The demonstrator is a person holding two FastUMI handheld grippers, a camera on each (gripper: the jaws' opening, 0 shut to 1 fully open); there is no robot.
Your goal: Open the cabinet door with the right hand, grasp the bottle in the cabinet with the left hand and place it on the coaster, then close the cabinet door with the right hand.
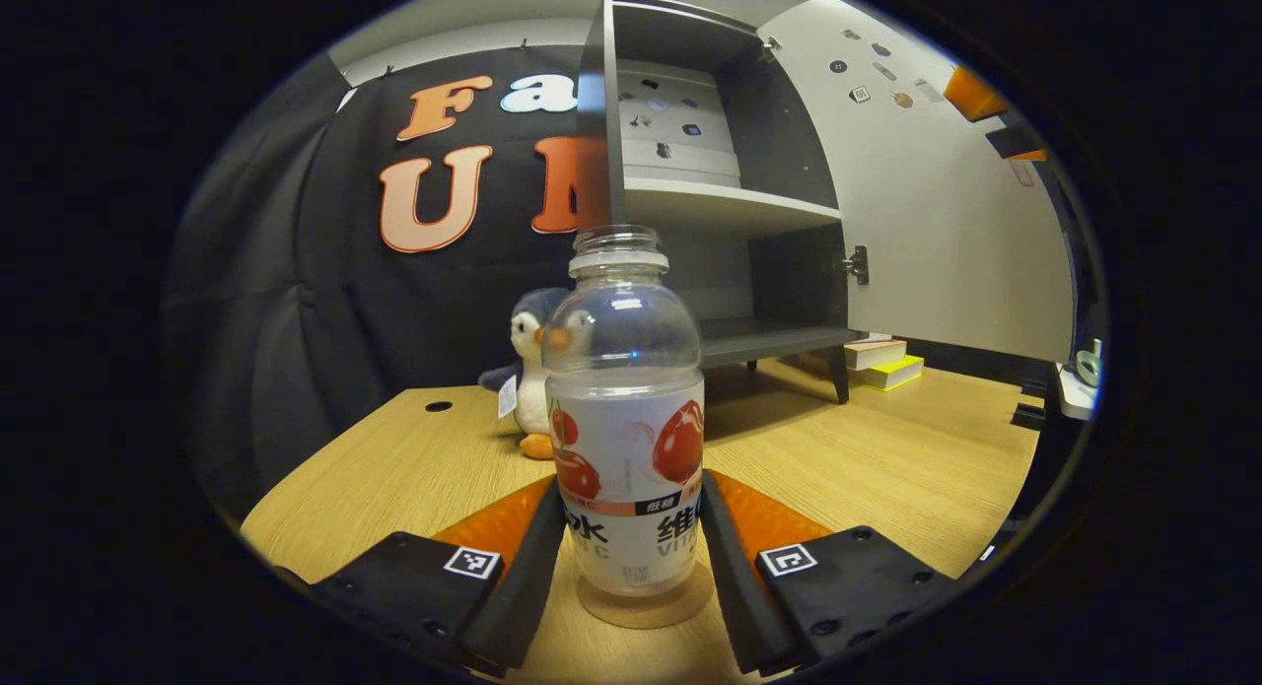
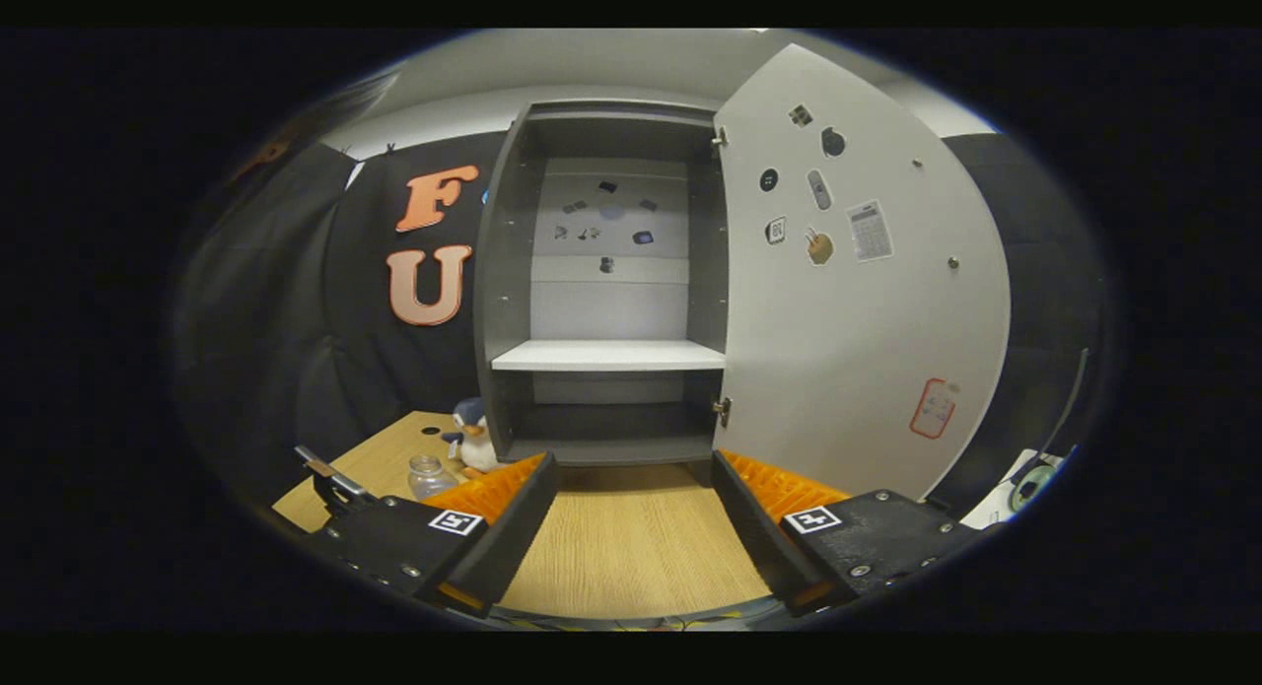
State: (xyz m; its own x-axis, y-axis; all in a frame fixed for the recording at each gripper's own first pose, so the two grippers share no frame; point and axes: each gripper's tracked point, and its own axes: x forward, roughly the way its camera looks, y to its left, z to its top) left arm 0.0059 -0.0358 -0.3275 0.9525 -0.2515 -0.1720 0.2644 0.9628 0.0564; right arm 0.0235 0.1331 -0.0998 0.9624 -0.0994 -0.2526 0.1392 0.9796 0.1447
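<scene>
- A clear, capless plastic bottle (image 1: 629, 409) with a white and red label stands upright on a round cork coaster (image 1: 646, 606), near the front edge of the light wooden table (image 1: 887, 448).
- The left gripper (image 1: 631, 537) flanks the label; whether its black fingers press it I cannot tell.
- The bottle looks empty: likely light, tippy, squashable. Hold the label band.
- The right gripper (image 2: 636, 508) gapes, holding nothing, before the grey cabinet (image 2: 606, 355), whose white door (image 2: 868, 310) is wide open.

Bottle (image 1: 628, 409): clear glossy plastic, paper-look label. Table (image 1: 887, 458): matt wood grain. Cabinet door (image 2: 858, 310): smooth matt. Penguin (image 1: 527, 370), bottle's 10 o'clock: plush cloth.
</scene>
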